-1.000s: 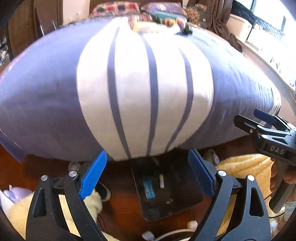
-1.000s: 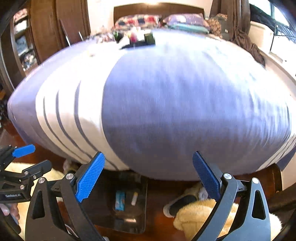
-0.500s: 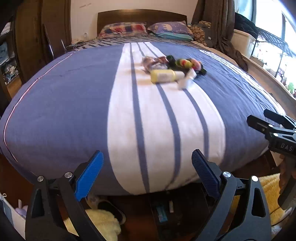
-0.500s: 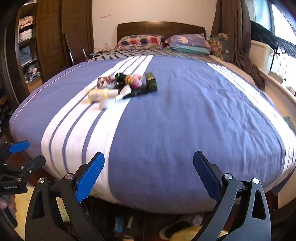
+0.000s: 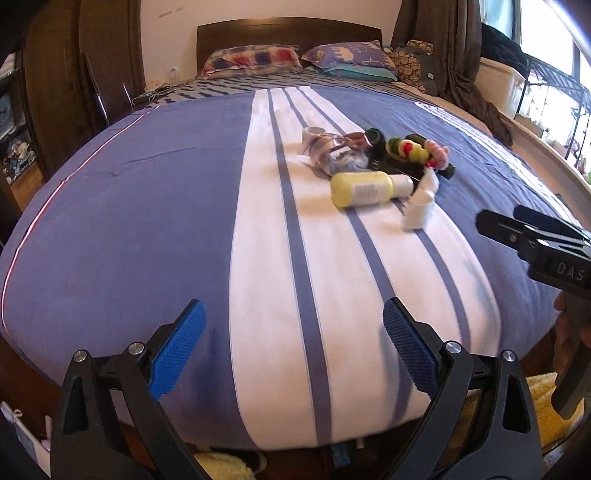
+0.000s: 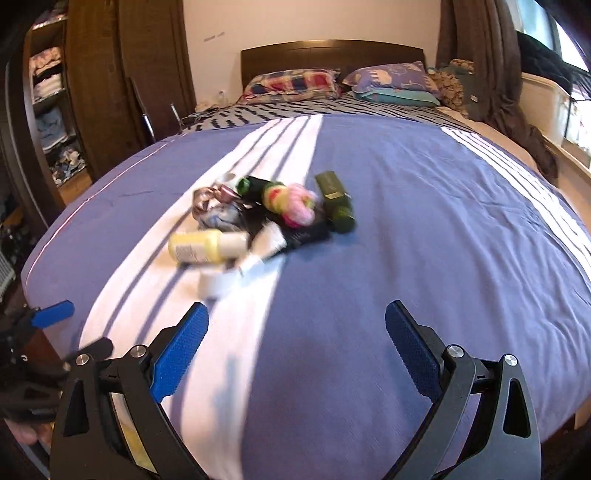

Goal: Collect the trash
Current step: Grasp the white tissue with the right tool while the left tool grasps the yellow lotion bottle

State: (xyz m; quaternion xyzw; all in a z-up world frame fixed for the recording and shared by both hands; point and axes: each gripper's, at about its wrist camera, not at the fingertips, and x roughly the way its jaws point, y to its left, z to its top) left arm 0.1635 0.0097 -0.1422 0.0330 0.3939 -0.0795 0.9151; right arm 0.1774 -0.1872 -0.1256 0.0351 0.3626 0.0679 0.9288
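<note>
A heap of trash lies mid-bed on the blue and white striped cover [image 5: 147, 221]: a yellow bottle [image 5: 365, 188] [image 6: 203, 245], a white crumpled piece [image 5: 421, 206] [image 6: 218, 280], a shiny wrapper [image 5: 332, 151] [image 6: 218, 210], a dark green bottle [image 6: 336, 201], a pink, yellow and green bundle [image 5: 421, 149] [image 6: 291, 203] and a black packet [image 6: 306, 232]. My left gripper [image 5: 291, 325] hangs open over the bed's foot, well short of the heap. My right gripper [image 6: 297, 325] is open too, nearer the heap, with nothing between its fingers.
Pillows [image 6: 291, 83] and a dark headboard [image 5: 288, 33] close the far end. A wooden wardrobe [image 6: 92, 92] stands on the left. Curtains and clothes [image 5: 458, 74] hang at the right by a window. A yellow fluffy rug [image 5: 546, 402] lies on the floor below the bed's foot.
Both grippers have risen from the floor at the bed's foot and now look across the top of the bed. The heap has come into full view and closer.
</note>
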